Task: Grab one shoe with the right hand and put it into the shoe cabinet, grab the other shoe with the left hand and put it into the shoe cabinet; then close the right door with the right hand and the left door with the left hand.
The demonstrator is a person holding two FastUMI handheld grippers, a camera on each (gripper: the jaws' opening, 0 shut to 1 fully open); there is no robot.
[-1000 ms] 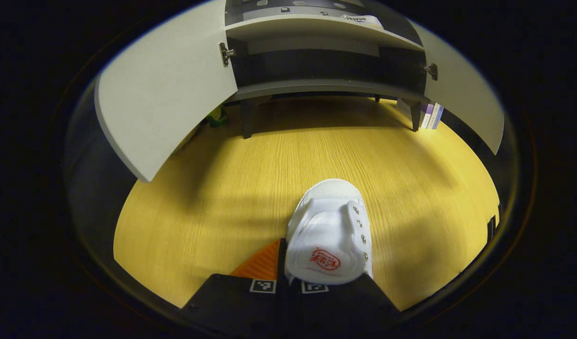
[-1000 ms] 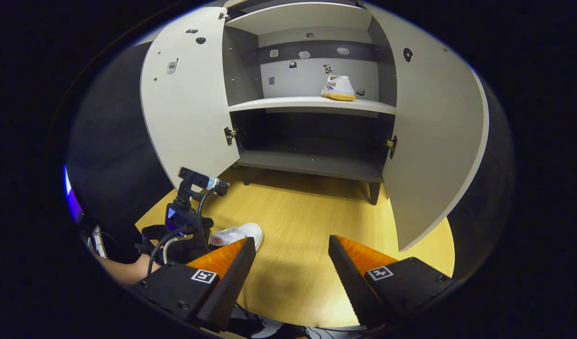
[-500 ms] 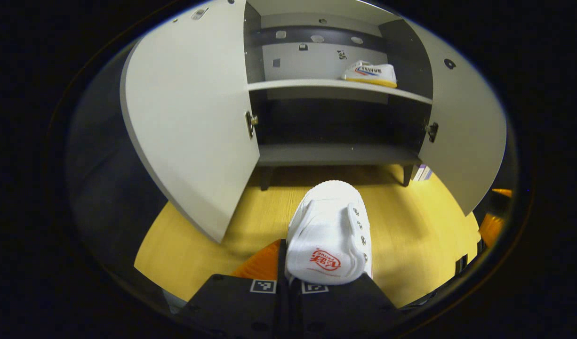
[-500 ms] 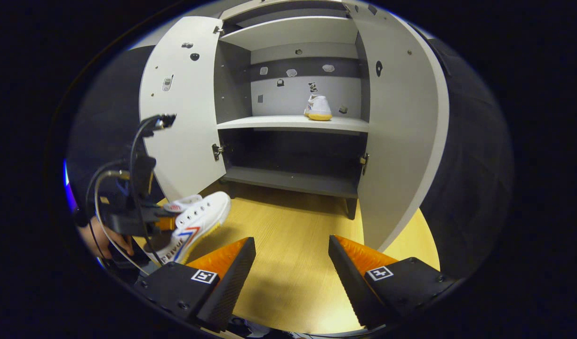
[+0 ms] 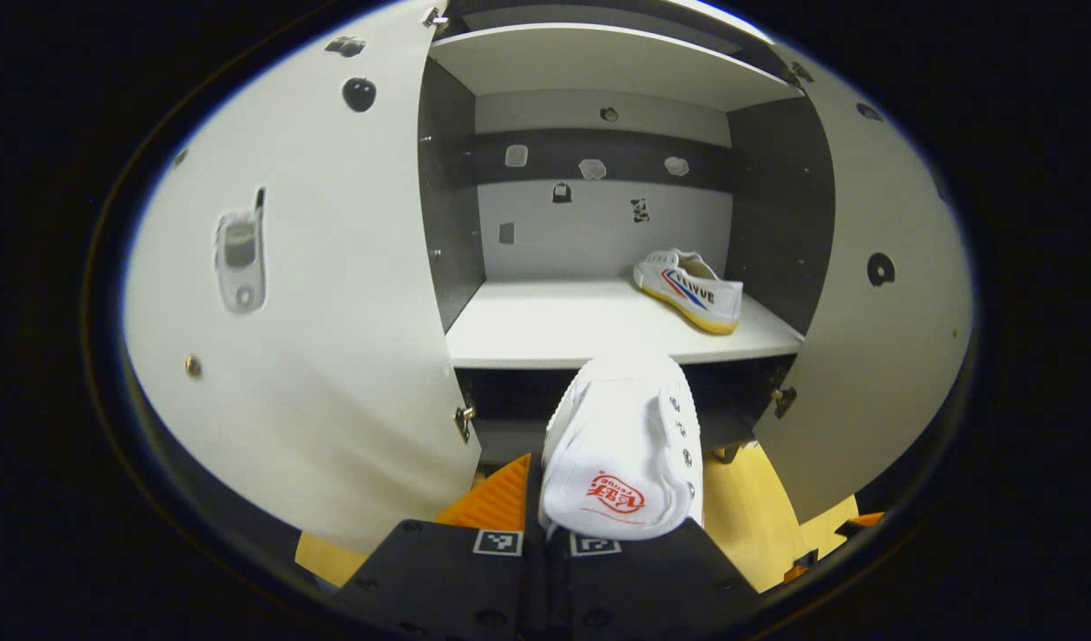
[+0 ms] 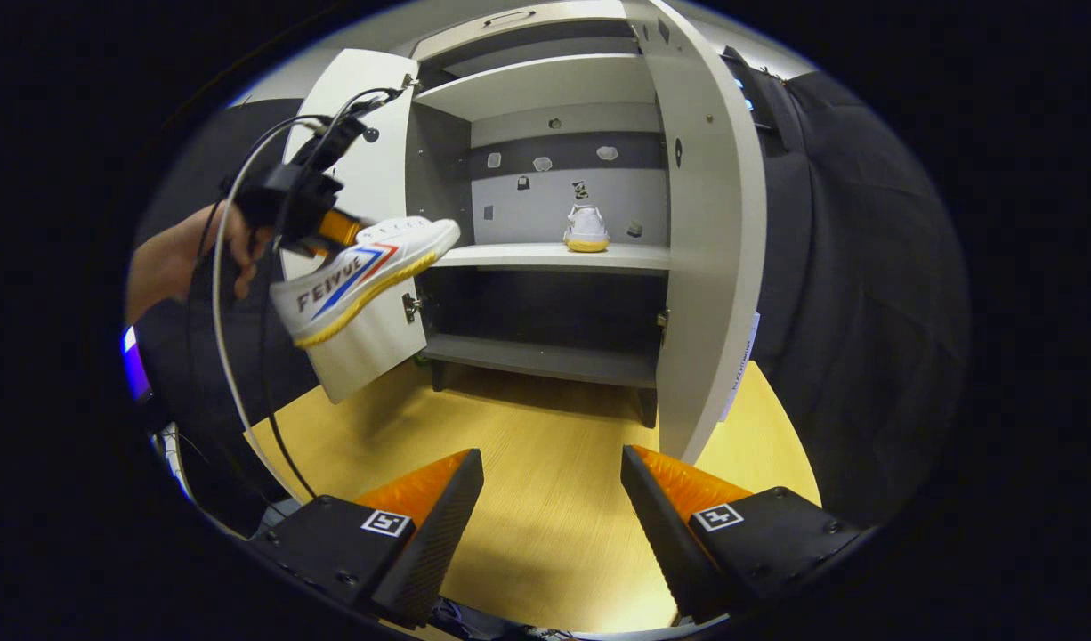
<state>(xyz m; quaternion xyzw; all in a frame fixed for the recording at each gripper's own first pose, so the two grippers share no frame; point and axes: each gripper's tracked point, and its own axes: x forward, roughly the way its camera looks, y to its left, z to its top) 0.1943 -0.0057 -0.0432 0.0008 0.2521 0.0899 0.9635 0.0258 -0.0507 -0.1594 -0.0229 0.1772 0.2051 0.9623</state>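
My left gripper (image 5: 545, 499) is shut on the heel of a white shoe (image 5: 621, 445), which points toward the open shoe cabinet (image 5: 599, 325). In the right gripper view that held shoe (image 6: 359, 276) hangs in the air just left of the middle shelf (image 6: 554, 256), carried by the left gripper (image 6: 319, 227) and a hand. The other white shoe (image 5: 688, 289) rests on the middle shelf at its right end, also seen as the shelved shoe (image 6: 585, 227). My right gripper (image 6: 553, 499) is open and empty, low over the wooden floor (image 6: 528, 463).
Both cabinet doors stand open: the left door (image 5: 305, 294) close on my left, the right door (image 5: 875, 312) on the right. In the right gripper view the right door (image 6: 706, 240) stands edge-on ahead. A dark lower shelf (image 6: 545, 356) lies beneath.
The left gripper has lifted the shoe from the floor up to the height of the middle shelf and closer to the cabinet. The right gripper has drifted rightward and stayed open.
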